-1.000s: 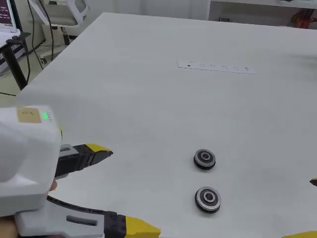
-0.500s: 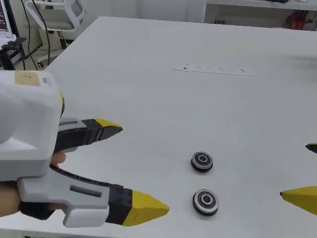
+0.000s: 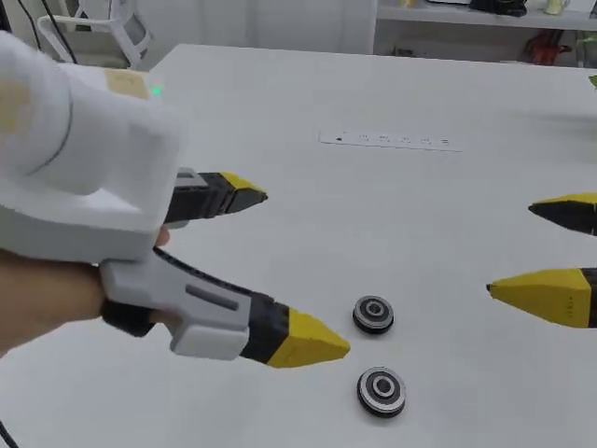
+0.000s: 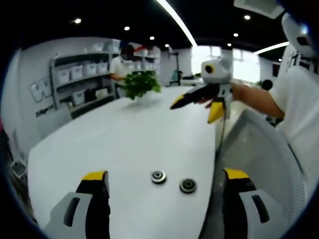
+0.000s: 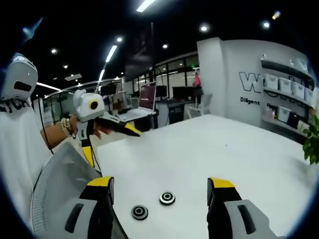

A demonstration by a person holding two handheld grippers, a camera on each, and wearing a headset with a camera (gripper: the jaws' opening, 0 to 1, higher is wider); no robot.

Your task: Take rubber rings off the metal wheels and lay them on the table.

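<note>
Two metal wheels with black rubber rings lie flat on the white table, one farther and one nearer. My left gripper hovers open to their left, its lower yellow tip close to the farther wheel. From the right, my right gripper reaches in, open and empty. In the left gripper view both wheels sit between my open jaws, with the right gripper beyond. The right gripper view frames the wheels below its open jaws.
A flush socket strip is set in the table behind the wheels. A potted plant stands at the table's far right end. A grey mesh chair is at the near edge. A laptop sits beyond the left end.
My left gripper has risen and moved forward over the table toward the wheels. The right gripper has come in from the right edge. The wheels have stayed put.
</note>
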